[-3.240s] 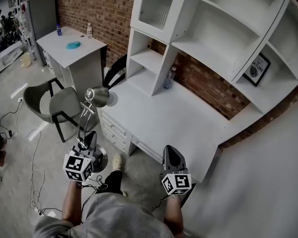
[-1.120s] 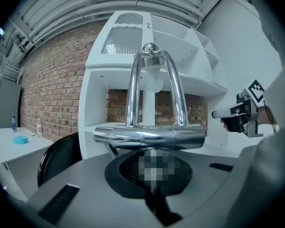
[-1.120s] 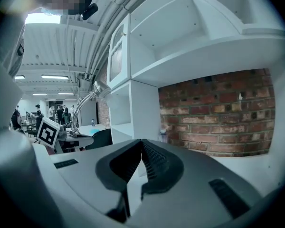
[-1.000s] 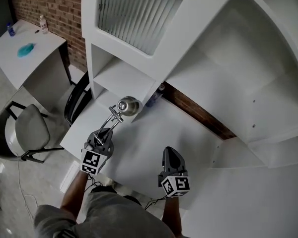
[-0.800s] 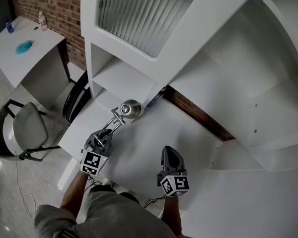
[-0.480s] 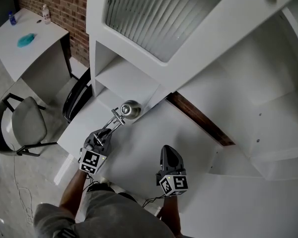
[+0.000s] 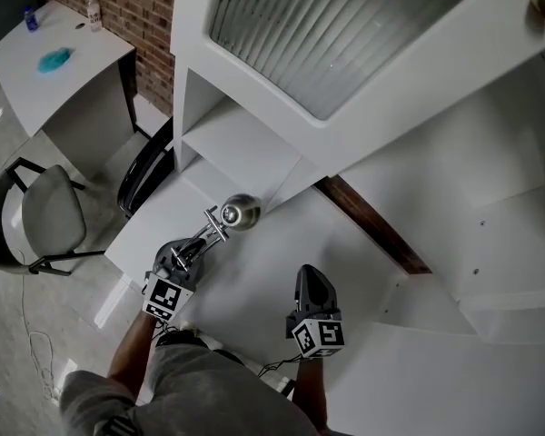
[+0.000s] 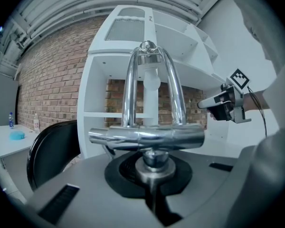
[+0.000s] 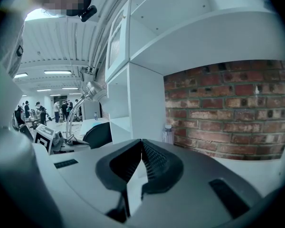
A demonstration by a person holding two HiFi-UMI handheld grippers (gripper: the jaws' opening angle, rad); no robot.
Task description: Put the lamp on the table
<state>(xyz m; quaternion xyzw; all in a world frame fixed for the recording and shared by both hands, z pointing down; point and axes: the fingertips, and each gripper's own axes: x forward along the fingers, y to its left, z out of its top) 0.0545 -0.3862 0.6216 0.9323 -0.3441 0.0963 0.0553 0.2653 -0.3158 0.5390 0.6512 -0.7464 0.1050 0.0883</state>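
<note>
The chrome desk lamp [image 7: 239, 213] has a round head on two thin arms [image 7: 209, 234]. My left gripper [image 7: 178, 259] is shut on its lower stem [image 8: 153, 166], just under the chrome crossbar [image 8: 147, 137], and holds it over the left front part of the white desk [image 7: 272, 243]. The lamp's base is hidden, so I cannot tell whether it touches the desk. My right gripper [image 7: 310, 283] hovers over the desk's front edge, shut and empty, its tip [image 9: 141, 146] facing the brick wall. From there the lamp [image 9: 84, 93] shows at the left.
A white shelf unit [image 7: 245, 143] with a ribbed glass door [image 7: 336, 25] rises close behind the lamp. A clear bottle [image 9: 168, 133] stands by the brick wall. Left of the desk are a black chair [image 7: 145, 178], a grey chair [image 7: 45, 221] and a second white table [image 7: 64, 71].
3.2 s ago the lamp hung low beside the desk over the floor; now it is over the desk. In the last second the view crept toward the shelves and both grippers barely shifted.
</note>
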